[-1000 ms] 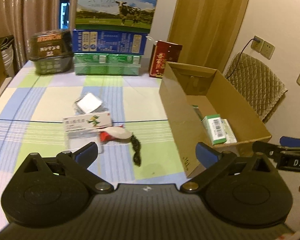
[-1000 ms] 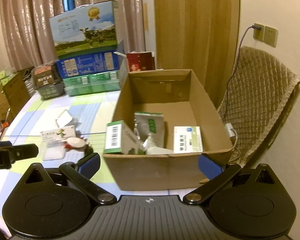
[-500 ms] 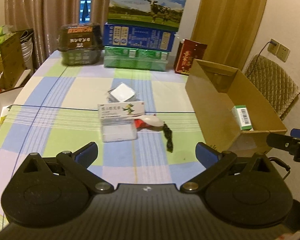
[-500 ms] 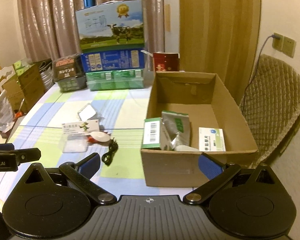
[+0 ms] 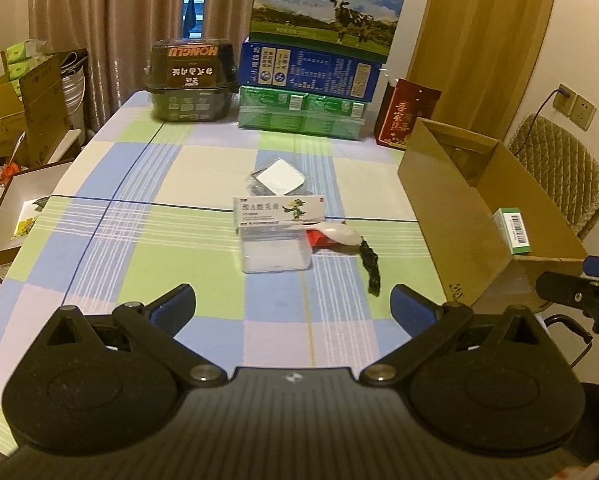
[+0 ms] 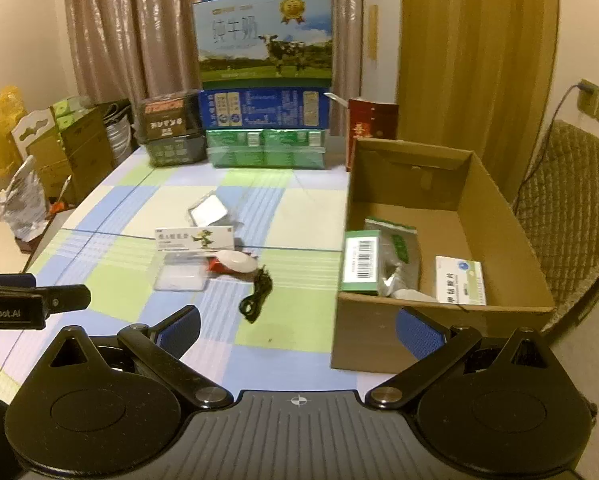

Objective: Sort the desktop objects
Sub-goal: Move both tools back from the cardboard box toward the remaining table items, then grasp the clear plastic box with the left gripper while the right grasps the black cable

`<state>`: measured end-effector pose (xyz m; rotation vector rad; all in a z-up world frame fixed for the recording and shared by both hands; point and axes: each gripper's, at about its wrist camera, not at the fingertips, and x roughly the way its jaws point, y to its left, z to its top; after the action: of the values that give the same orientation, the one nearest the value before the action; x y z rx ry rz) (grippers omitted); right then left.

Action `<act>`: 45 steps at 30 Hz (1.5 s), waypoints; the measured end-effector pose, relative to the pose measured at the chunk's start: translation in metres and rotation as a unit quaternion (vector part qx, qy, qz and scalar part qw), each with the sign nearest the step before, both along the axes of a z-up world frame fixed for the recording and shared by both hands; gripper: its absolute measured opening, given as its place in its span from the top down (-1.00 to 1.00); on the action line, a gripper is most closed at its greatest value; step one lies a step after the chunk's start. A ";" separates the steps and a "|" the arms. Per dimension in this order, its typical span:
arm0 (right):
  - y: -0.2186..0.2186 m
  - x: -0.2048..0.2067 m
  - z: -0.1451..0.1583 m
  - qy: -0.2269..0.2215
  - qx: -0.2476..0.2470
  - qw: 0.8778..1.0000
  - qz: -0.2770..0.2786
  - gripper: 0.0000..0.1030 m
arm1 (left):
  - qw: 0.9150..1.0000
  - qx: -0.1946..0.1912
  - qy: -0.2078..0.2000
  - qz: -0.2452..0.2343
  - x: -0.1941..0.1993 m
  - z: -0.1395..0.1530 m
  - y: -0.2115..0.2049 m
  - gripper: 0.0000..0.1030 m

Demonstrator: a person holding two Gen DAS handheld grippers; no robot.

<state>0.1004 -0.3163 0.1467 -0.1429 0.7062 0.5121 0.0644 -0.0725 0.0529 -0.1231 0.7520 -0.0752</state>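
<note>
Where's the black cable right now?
The black cable lies on the checked tablecloth in both wrist views, just right of the white mouse-shaped item, between it and the cardboard box.

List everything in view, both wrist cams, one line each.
cardboard box: 1, brown, table's right side
green medicine box: 1, in cardboard box
foil pouch: 1, silver-green, in box
white medicine box: 1, in box
dinosaur-print box: 1, white, table centre
clear plastic case: 1, in front of it
white-and-red device: 1, beside case
black cable: 1, by device
white packet: 1, behind
milk carton stack: 1, far edge
left gripper: open, empty
right gripper: open, empty
</note>
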 end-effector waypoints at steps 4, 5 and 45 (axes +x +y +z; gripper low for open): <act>0.009 -0.003 -0.002 0.001 0.010 1.000 0.023 -0.96 | 1.000 0.002 0.001 0.006 0.001 -0.002 0.009 -0.97; 0.012 -0.003 -0.004 0.000 0.009 1.000 0.028 -0.96 | 1.000 0.004 0.002 0.007 0.001 -0.003 0.012 -0.97; 0.104 0.092 -0.137 0.038 -0.025 0.998 0.033 -0.07 | 0.999 -0.002 0.031 -0.009 0.118 -0.102 0.041 -0.97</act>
<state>0.1921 -0.2124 0.0099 -0.1947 0.7906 0.5662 0.1823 -0.0317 -0.0493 -0.1240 0.8157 -0.0897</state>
